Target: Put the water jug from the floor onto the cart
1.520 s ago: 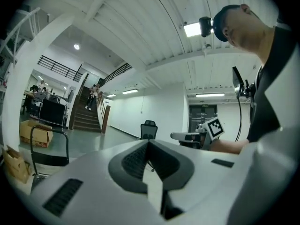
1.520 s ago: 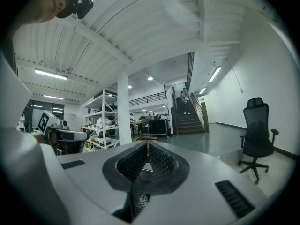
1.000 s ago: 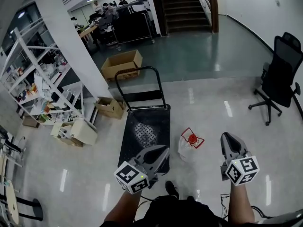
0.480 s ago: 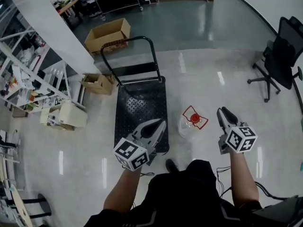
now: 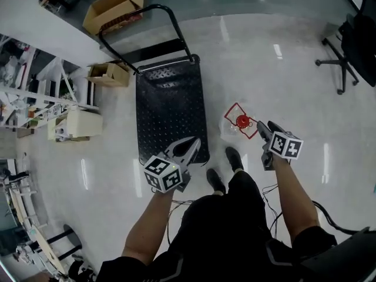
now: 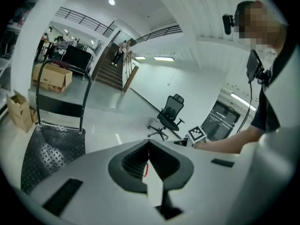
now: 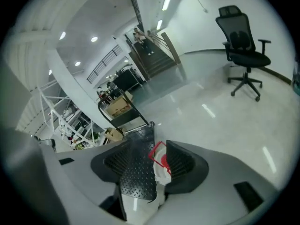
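One cart [image 5: 167, 98] takes the middle of the floor, with a box [image 5: 111, 4] behind its handle. The chair [image 5: 358, 40] is cut off at the right edge. The jug [image 5: 234, 128] stands on the floor just beside the cart, its clear body hard to make out under the red handle. The right tongs [image 5: 264, 126] have just been opening and are now wide, with the jug seen between them, ungripped. The left tongs [image 5: 194, 141] are clenched on nothing.

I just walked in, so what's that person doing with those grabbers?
A person holds two grippers. The right gripper reaches toward the water jug on the floor beside the black cart. Its jaws have just been opening, with the jug just ahead, not gripped. The left gripper is shut and empty.
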Tool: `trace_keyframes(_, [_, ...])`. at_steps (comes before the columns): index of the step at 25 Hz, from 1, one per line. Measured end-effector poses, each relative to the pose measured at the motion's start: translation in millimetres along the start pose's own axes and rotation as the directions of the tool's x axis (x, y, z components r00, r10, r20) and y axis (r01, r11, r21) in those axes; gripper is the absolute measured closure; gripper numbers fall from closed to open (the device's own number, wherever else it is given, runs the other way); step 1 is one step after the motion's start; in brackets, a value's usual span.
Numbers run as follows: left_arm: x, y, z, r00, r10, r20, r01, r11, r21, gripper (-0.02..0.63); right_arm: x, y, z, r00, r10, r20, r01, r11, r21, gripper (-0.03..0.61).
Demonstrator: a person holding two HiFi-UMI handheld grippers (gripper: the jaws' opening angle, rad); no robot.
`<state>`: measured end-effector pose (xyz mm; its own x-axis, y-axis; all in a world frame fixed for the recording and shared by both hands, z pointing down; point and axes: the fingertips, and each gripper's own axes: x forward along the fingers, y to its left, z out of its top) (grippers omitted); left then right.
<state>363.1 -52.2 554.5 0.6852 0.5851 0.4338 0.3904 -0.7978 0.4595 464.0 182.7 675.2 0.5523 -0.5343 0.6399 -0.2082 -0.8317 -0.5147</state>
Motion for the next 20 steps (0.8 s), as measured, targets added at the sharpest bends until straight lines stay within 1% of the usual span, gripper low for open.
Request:
trace_keyframes(2, [20.1,4.2,-18.6,0.998,-0.007,-0.062,0.006,1.0,-0.019,0.612,23.4,-28.8,-24.6,0.997,-0.028,-0.069,0.033,0.997,0.067,0.362])
trace_keyframes(4, [40.6,10.7,-33.8,0.994,-0.01,-0.109,0.004,0.998,-0.056,0.612,44.6,-52.9,-47.0,0.99,-0.045,-0.136,0.062,0.99,0.123,0.356])
trace_keyframes(7, [70.8,23.5,-50.3,0.986,-0.018,-0.165,-0.001,0.993,-0.116,0.612,68.8,-81.4,-66.4,0.978,-0.066,-0.198,0.105,0.976,0.193,0.348])
trace_keyframes(9, [86.4,34.6,-66.6,0.978,-0.013,-0.21,-0.018,0.989,-0.144,0.612,81.4,-97.6,-79.3,0.971,-0.076,-0.225,0.133,0.959,0.251,0.348])
trace_keyframes(12, [102.5,50.4,-99.1,0.962,-0.005,-0.275,-0.052,0.979,-0.197,0.612,99.3,-120.4,-102.8,0.963,-0.083,-0.256,0.171,0.923,0.346,0.348])
trace_keyframes(14, [110.2,59.0,-118.2,0.953,0.001,-0.301,-0.079,0.966,-0.245,0.612,109.4,-131.3,-114.4,0.958,-0.081,-0.277,0.185,0.909,0.373,0.348])
trace_keyframes(17, [114.0,71.2,-139.5,0.946,0.028,-0.324,-0.139,0.935,-0.327,0.612,120.5,-141.1,-128.9,0.949,-0.077,-0.306,0.201,0.895,0.399,0.348])
trace_keyframes(20, [113.7,79.8,-156.5,0.94,0.049,-0.338,-0.184,0.906,-0.381,0.612,132.7,-150.3,-142.5,0.942,-0.077,-0.327,0.217,0.883,0.417,0.35])
